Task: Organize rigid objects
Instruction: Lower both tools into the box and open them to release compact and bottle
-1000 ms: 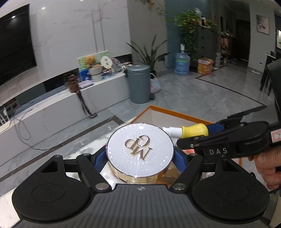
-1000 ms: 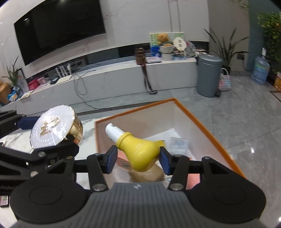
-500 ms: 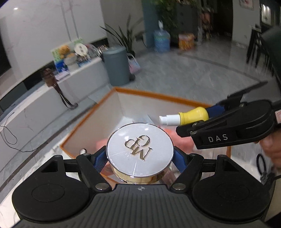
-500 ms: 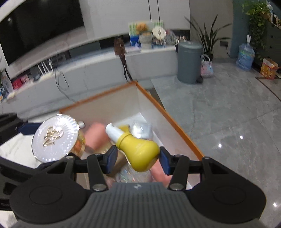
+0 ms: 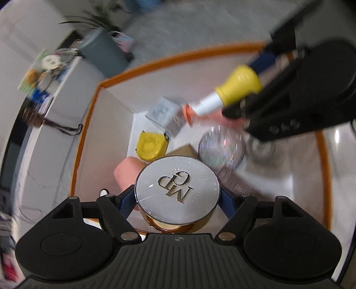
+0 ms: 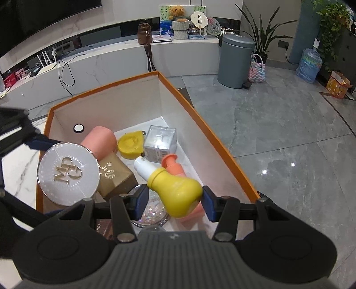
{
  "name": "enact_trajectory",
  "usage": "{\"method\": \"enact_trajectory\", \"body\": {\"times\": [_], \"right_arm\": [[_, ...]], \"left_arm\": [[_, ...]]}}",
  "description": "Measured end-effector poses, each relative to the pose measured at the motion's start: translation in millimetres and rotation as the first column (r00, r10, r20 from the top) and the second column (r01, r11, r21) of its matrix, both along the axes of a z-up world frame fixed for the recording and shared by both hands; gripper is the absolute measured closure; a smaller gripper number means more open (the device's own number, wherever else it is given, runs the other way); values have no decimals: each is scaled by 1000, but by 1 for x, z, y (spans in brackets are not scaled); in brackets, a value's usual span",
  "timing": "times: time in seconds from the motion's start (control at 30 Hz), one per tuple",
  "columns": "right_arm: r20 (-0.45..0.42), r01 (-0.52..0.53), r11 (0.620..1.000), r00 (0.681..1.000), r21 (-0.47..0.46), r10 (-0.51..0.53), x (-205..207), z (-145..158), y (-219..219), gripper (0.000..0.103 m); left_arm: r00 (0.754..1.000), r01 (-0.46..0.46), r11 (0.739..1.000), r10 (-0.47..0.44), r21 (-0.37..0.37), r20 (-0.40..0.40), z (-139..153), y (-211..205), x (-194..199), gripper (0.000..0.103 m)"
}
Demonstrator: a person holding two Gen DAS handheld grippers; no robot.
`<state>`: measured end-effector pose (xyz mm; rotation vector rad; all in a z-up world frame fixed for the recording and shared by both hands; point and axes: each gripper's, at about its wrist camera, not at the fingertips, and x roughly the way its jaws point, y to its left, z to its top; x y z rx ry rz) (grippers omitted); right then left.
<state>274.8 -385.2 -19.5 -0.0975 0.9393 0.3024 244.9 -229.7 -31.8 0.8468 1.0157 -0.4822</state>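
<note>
Orange-rimmed box [image 6: 224,153] below, both hand-held grippers angled down, left [image 5: 178,200] apparently clamping compact [image 5: 177,189], right [image 6: 175,203] clamping bottle [image 6: 175,191]

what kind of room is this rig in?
Most likely a home living room: a wall-mounted TV over a long marble media console, a potted plant beside a grey pedal bin, and a polished grey tile floor.

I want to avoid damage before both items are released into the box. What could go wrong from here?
1. The round silver-lidded gold compact in the left gripper hangs over a glittery round case; if dropped, it may hit it.
2. The yellow bulb-shaped pump bottle in the right gripper could land on the coral pump bottle in the crowded orange-rimmed box.
</note>
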Motion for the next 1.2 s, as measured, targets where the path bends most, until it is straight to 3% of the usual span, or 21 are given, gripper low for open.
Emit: {"method": "enact_trajectory", "body": {"times": [0.13,0.27,0.4,0.57,0.77,0.87,1.2], "right_arm": [[0,-6,1000,1000,-3,6,1,-1,3,52],[-5,-15,1000,1000,-7,15,2,-2,6,52],[-10,-25,998,1000,-49,25,2,-7,8,52],[-33,-38,998,999,-59,37,4,-14,5,52],[-45,-42,996,998,-76,39,6,-18,7,52],[-54,-39,995,998,-95,34,8,-25,7,52],[-92,-38,991,995,-127,26,14,-39,11,50]], "left_arm": [[992,108,984,-96,140,-87,-16,-11,8,15],[978,156,966,-122,207,-169,-34,-25,12,15],[960,157,968,-103,196,-259,-48,-28,18,15],[969,110,979,-67,170,-237,-67,-23,27,15],[968,7,1000,-6,3,-252,-68,-17,40,15],[974,12,999,-5,32,-225,-72,-21,38,15],[962,22,996,2,82,-274,-88,-17,36,11]]}}
